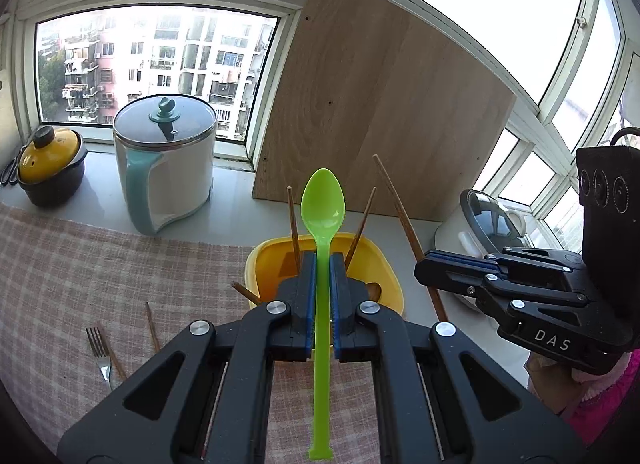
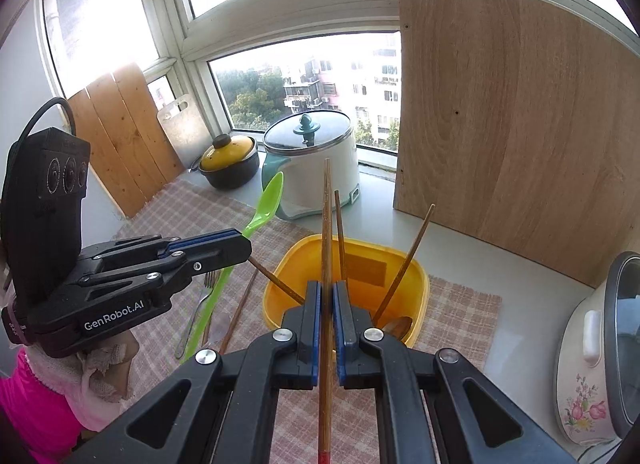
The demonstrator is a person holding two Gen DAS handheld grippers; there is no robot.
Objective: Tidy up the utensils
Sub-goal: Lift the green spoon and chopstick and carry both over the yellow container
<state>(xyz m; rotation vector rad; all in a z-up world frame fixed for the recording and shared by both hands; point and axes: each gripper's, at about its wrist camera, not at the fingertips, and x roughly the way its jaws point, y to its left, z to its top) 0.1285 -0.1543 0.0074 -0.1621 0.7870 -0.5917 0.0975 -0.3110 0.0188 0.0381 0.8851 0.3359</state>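
Note:
My left gripper [image 1: 322,260] is shut on a green plastic spoon [image 1: 322,208], bowl end forward, just above the yellow container [image 1: 260,264]. It also shows in the right wrist view [image 2: 240,242] with the spoon [image 2: 269,196]. My right gripper [image 2: 327,288] is shut on a wooden chopstick [image 2: 326,216] held above the yellow container [image 2: 416,276]. It shows at the right of the left wrist view [image 1: 424,264]. Several chopsticks [image 2: 412,252] and a wooden spoon [image 2: 398,326] stand in the container. A fork [image 1: 100,356] and a chopstick [image 1: 152,328] lie on the checked cloth.
A white-and-teal pot [image 1: 164,160] and a yellow-lidded dark pot [image 1: 50,168] stand by the window. A wooden board [image 1: 376,112] leans behind the container. A flowered cooker [image 2: 592,364] sits at the right. More boards [image 2: 124,144] lean at the left.

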